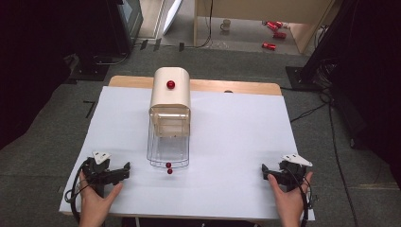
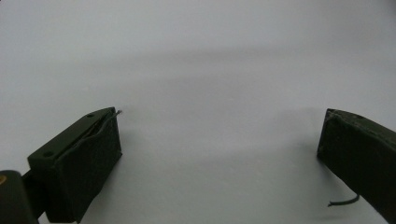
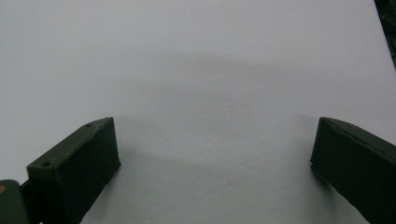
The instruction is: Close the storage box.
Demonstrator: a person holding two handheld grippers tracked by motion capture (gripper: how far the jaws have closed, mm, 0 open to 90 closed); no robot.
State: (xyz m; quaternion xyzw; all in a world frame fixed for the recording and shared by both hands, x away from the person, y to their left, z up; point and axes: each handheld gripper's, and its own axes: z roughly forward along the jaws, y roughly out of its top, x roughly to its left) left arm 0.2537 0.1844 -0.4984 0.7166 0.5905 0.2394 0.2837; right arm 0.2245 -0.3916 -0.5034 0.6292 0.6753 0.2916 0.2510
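High view: cream bread box point(image 1: 170, 94) runs lengthwise away, clear lid point(image 1: 168, 149) opening nearward; both grippers' jaws apart.

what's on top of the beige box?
A red knob sits on the rounded top of the beige box. The clear drawer is pulled out in front. The box's interior is hidden by its shell.

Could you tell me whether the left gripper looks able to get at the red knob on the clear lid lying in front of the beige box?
Probably yes. The left gripper rests open on the white sheet, and nothing lies between it and the red knob of the clear lid.
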